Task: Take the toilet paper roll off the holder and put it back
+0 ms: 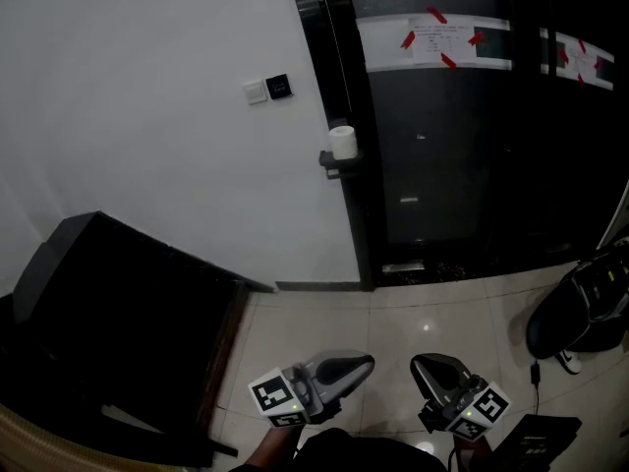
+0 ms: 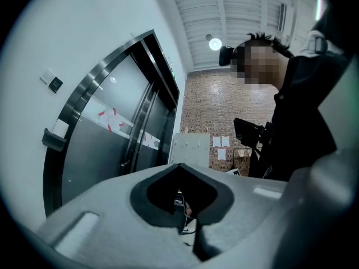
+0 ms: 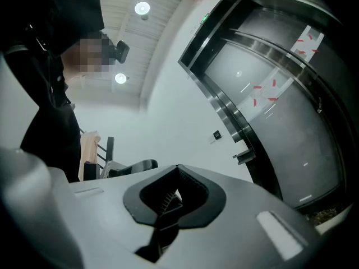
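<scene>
Beside a dark metal door [image 1: 442, 155] in a white-walled corridor, the toilet paper roll [image 1: 342, 142] sits upright on its small black holder [image 1: 331, 161], which is fixed to the door's black frame where it meets the white wall [image 1: 147, 116]. Two switch plates [image 1: 267, 89], one white and one black, are mounted on the wall up and to the left of the roll. A printed notice [image 1: 440, 39] is stuck high on the door with strips of red tape.

Pale glossy floor tiles [image 1: 432, 308] run from the door's threshold towards the person. A black cabinet [image 1: 118, 303] stands against the wall at the left, and a black object [image 1: 585, 308], too dark to name, lies at the right edge.

Both tools are held low, well apart from the roll. The left claw [image 1: 366, 362] has its jaws pressed together on nothing, as does the right claw [image 1: 418, 364]. Each carries a marker cube.

Seen from the left gripper view, the roll [image 2: 60, 129] shows beside the curved door frame, with a brick wall [image 2: 224, 108], grey lockers [image 2: 190, 147] and a ribbed ceiling with a round lamp [image 2: 215, 43] beyond. A person in dark clothing [image 2: 303, 116] stands at the right. The right gripper view takes in the holder [image 3: 243, 157], two ceiling lamps [image 3: 142, 8] and a dark chair [image 3: 132, 166].
</scene>
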